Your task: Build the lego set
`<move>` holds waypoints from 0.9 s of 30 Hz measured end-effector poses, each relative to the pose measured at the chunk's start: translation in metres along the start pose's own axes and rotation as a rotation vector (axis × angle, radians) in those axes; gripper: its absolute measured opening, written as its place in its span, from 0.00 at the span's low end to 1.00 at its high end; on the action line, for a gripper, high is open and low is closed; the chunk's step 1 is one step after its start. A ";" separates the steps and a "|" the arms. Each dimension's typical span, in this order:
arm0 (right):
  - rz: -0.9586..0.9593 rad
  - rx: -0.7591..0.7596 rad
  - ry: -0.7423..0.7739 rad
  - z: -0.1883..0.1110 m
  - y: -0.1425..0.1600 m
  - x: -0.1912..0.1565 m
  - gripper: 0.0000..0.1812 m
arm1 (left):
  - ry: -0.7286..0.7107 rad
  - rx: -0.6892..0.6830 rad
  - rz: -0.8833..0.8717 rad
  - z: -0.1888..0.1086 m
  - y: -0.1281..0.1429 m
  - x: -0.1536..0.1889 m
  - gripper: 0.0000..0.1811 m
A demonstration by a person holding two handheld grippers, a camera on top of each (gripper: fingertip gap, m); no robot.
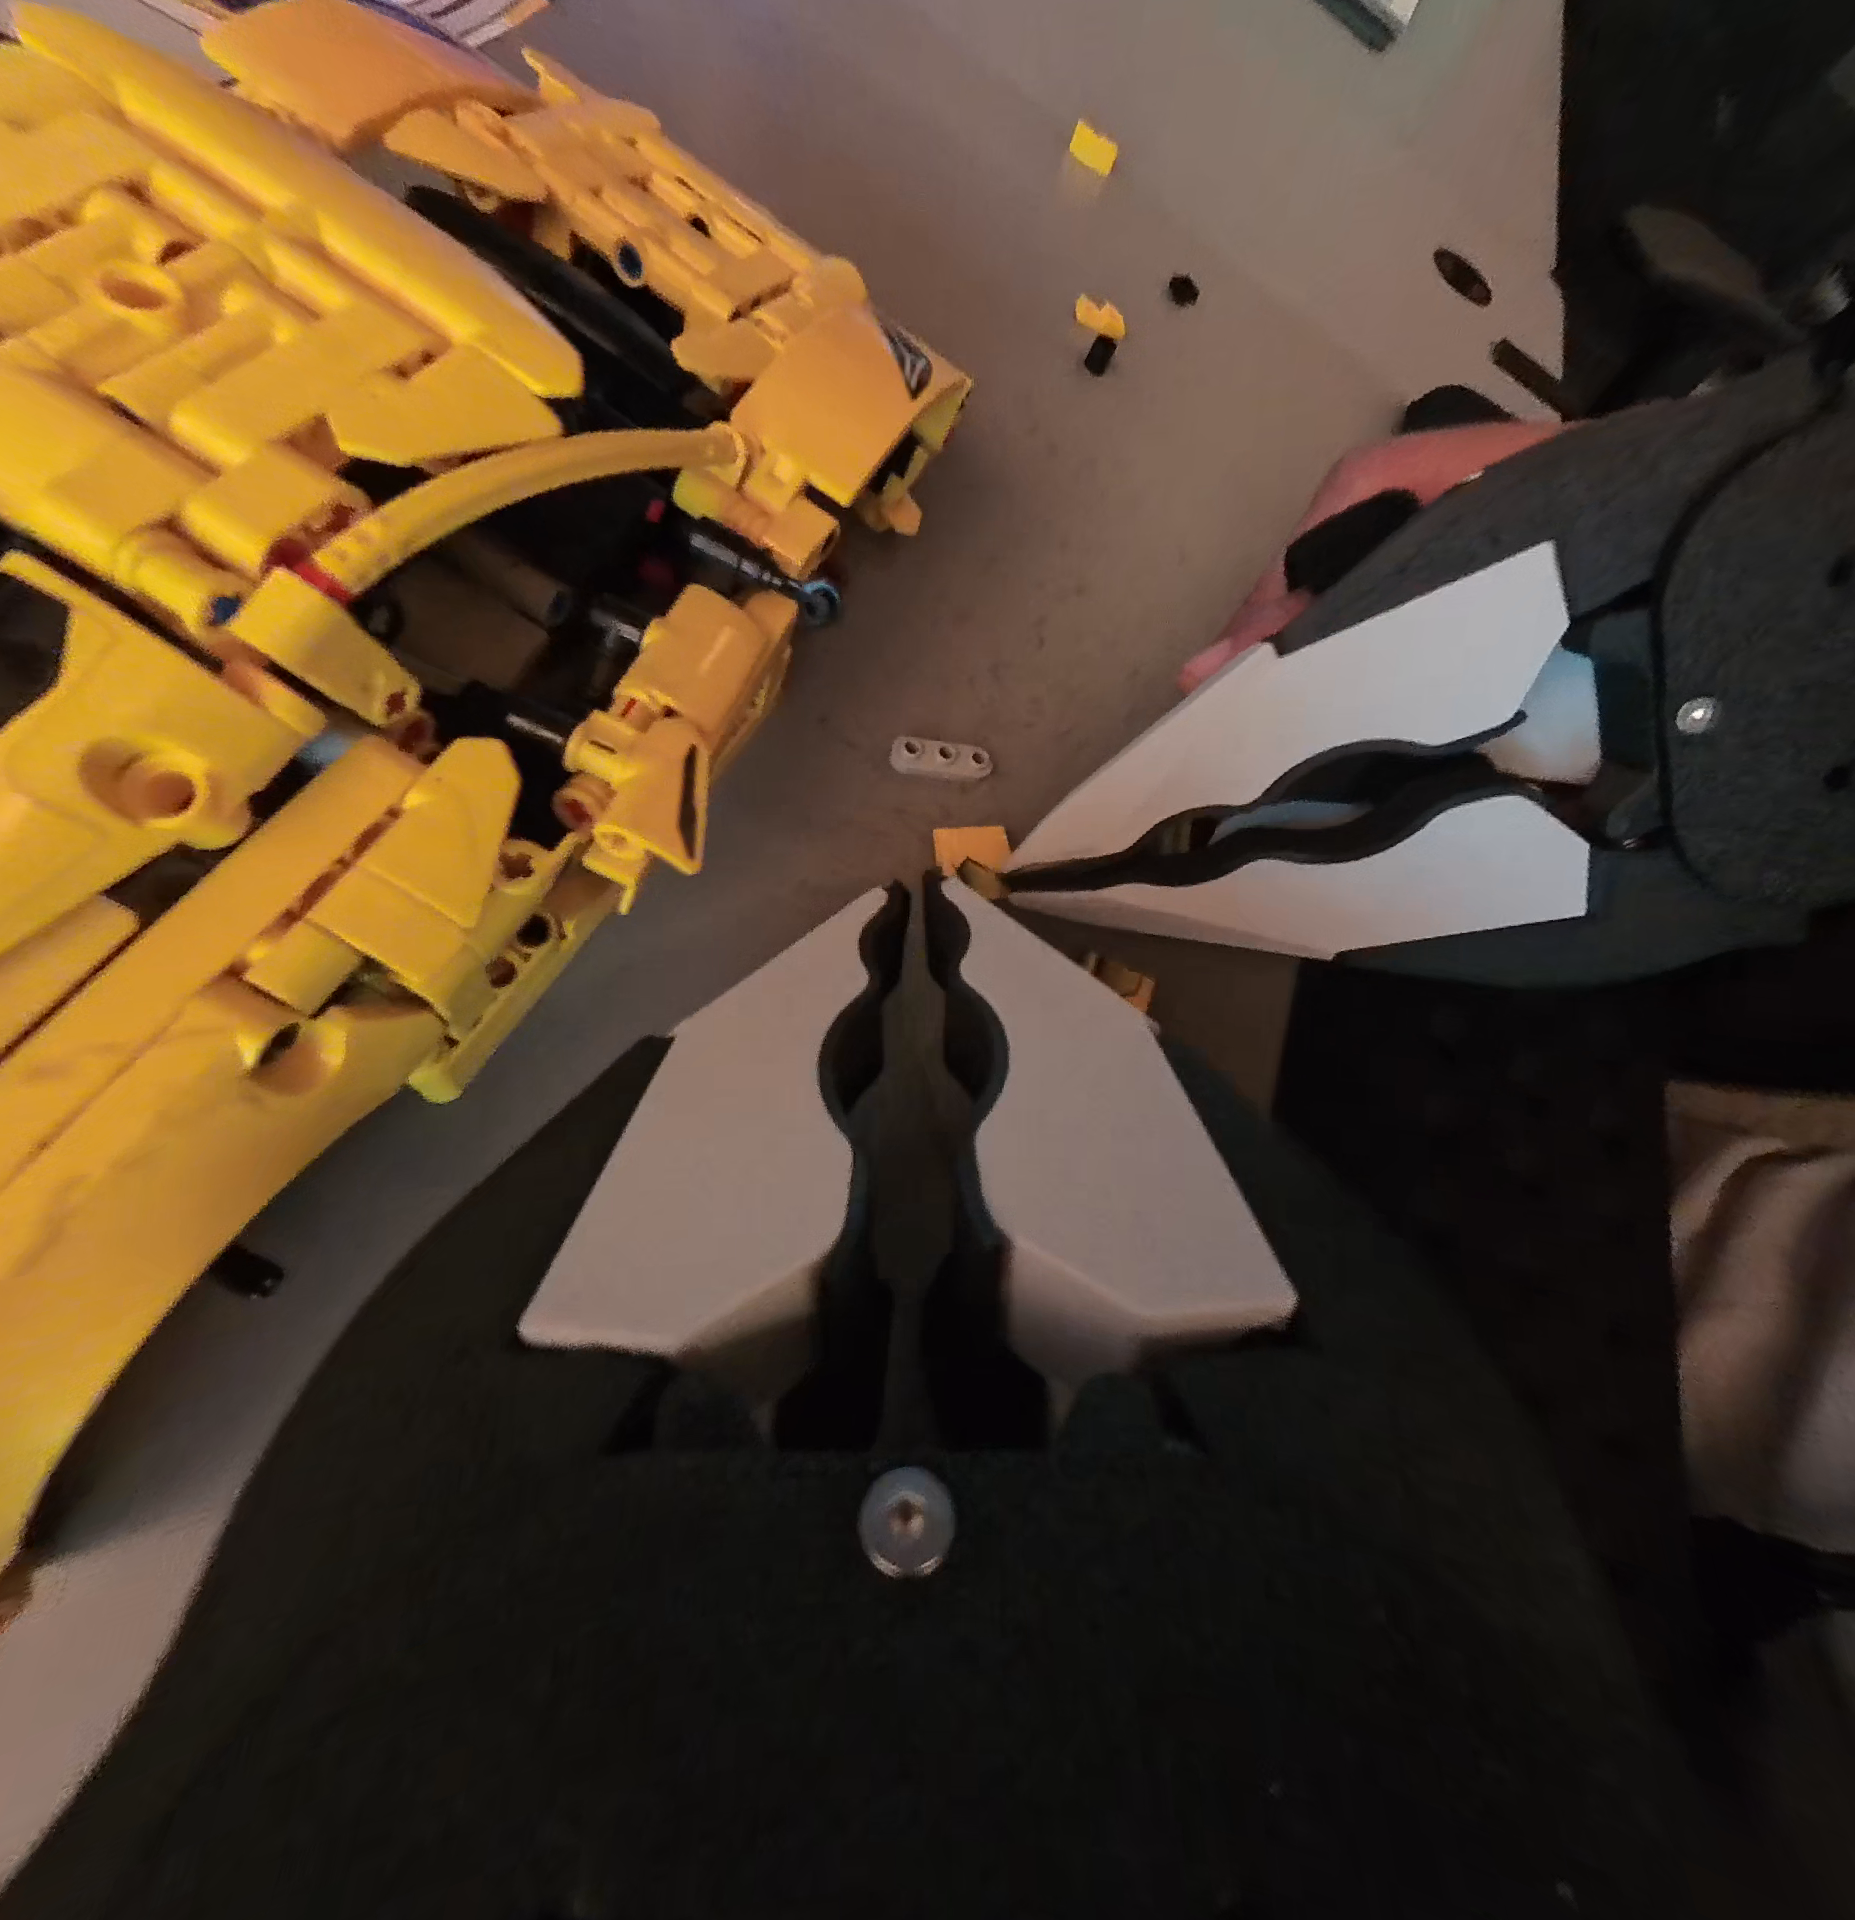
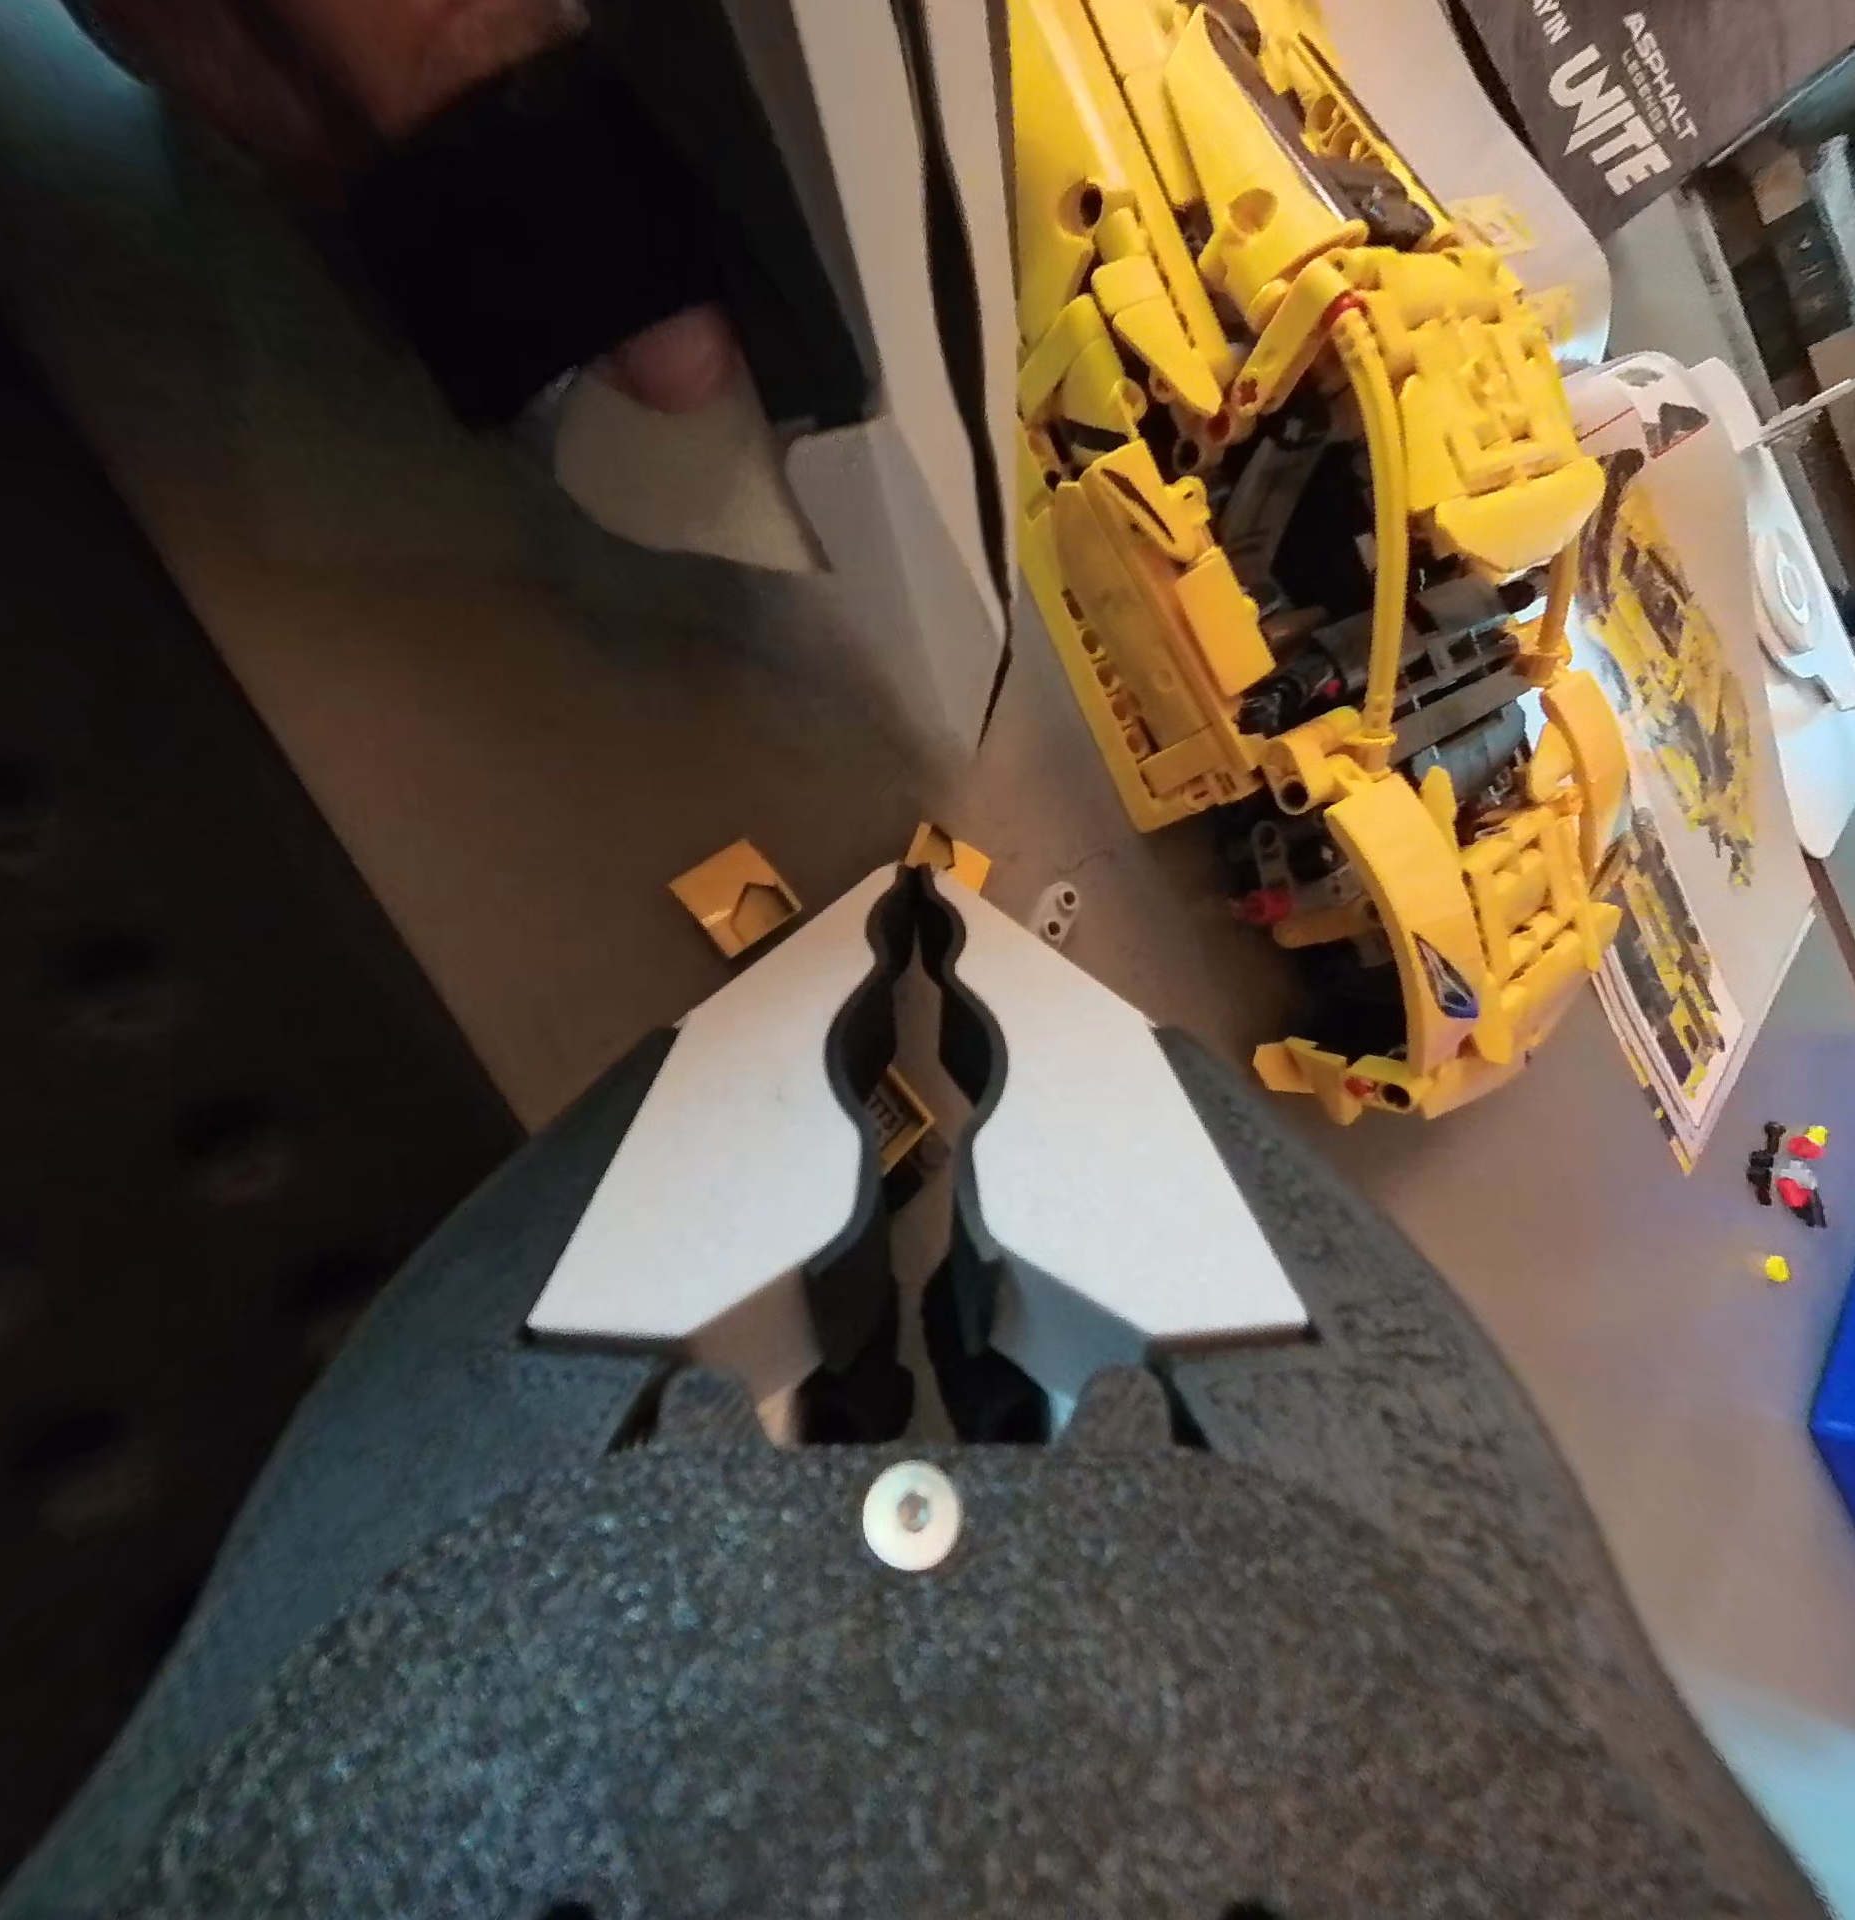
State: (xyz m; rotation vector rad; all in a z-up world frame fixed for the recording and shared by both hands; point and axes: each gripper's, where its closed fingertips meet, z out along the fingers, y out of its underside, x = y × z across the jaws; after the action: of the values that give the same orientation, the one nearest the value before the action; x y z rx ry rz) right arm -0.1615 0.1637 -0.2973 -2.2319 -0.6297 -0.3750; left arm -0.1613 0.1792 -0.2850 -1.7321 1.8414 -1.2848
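Note:
The yellow lego car [image 1: 331,582] lies on the grey table, partly built, with its black inner frame open; it also shows in the right wrist view [image 2: 1318,540]. My right gripper [image 2: 918,878] is shut on a small yellow piece [image 2: 954,854] just above the table. In the left wrist view it [image 1: 1006,883] comes in from the right with that piece [image 1: 970,844] at its tips. My left gripper [image 1: 920,888] is shut with nothing between its fingers, its tips right beside that piece. One of its white fingers [image 2: 902,436] reaches down from the top of the right wrist view.
A grey three-hole beam [image 1: 941,755] lies between the grippers and the car. A yellow panel piece [image 2: 736,899] lies to the left. Small yellow and black bits [image 1: 1099,327] lie farther off. An instruction booklet [image 2: 1681,748], loose small parts [image 2: 1790,1169] and a blue box [image 2: 1853,1351] are at the right. Left and right tips are no more than a few centimetres apart.

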 end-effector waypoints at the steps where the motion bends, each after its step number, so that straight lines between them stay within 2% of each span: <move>1: 0.006 0.001 -0.004 0.000 0.000 0.000 0.00 | 0.001 0.002 -0.002 0.000 0.000 0.000 0.02; 6: 0.055 0.007 -0.047 0.000 0.000 -0.001 0.00 | 0.000 -0.009 0.024 0.001 0.001 0.002 0.02; 15: 0.123 0.017 -0.126 0.000 -0.001 -0.003 0.01 | -0.033 -0.022 0.185 0.011 -0.002 0.012 0.00; 22: 0.134 0.019 -0.135 0.000 -0.001 -0.003 0.01 | -0.039 -0.075 0.172 0.016 0.005 0.010 0.00; 24: 0.166 0.038 -0.130 -0.002 -0.002 0.001 0.07 | -0.019 -0.077 0.158 0.016 0.006 0.011 0.00; 27: 0.255 0.127 -0.157 -0.011 -0.012 0.008 0.13 | -0.063 -0.099 0.175 0.017 0.009 0.006 0.00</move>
State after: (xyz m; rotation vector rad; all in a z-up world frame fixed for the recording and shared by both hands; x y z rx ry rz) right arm -0.1616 0.1646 -0.2790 -2.1988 -0.4283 -0.0305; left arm -0.1560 0.1660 -0.2992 -1.5986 2.0005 -1.0771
